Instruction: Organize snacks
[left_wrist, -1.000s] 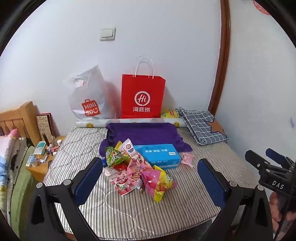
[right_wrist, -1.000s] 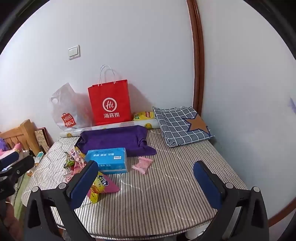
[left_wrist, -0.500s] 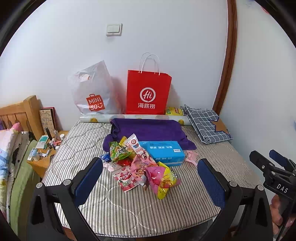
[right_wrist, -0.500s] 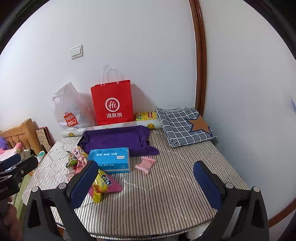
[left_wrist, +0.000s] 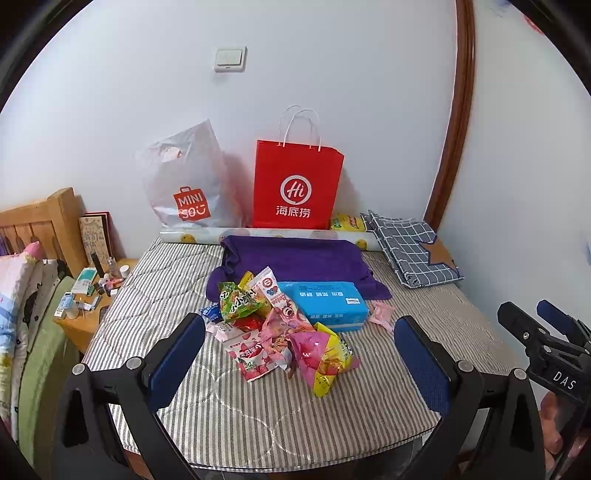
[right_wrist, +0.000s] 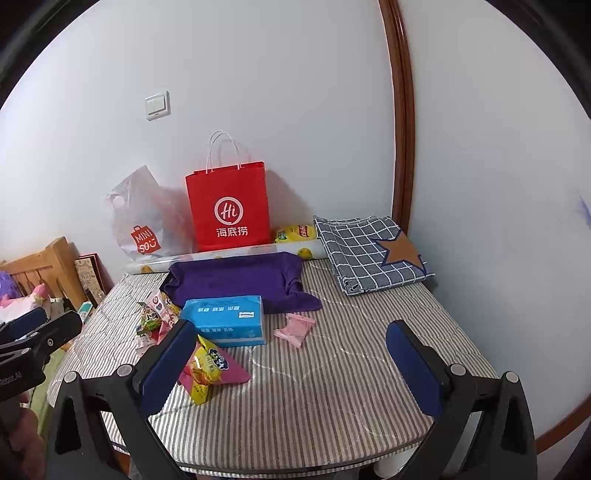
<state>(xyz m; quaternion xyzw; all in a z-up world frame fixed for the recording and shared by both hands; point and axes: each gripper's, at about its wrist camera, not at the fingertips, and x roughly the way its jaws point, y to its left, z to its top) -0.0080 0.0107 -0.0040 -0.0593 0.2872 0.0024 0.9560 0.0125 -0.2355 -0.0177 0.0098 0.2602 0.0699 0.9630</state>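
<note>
One blue tissue pack serves as the landmark. Bags standing at the wall behind it: two, comprising one red paper bag and one translucent plastic bag. Folded textiles behind it: two, comprising one purple cloth touching its far edge and one checked cloth to its right rear. Snack packets piled at its left and front: at least six can be distinguished; the exact count cannot be confirmed because they overlap. Single pink sachets just to its right: one. Yellow packets at the wall behind it: one.
</note>
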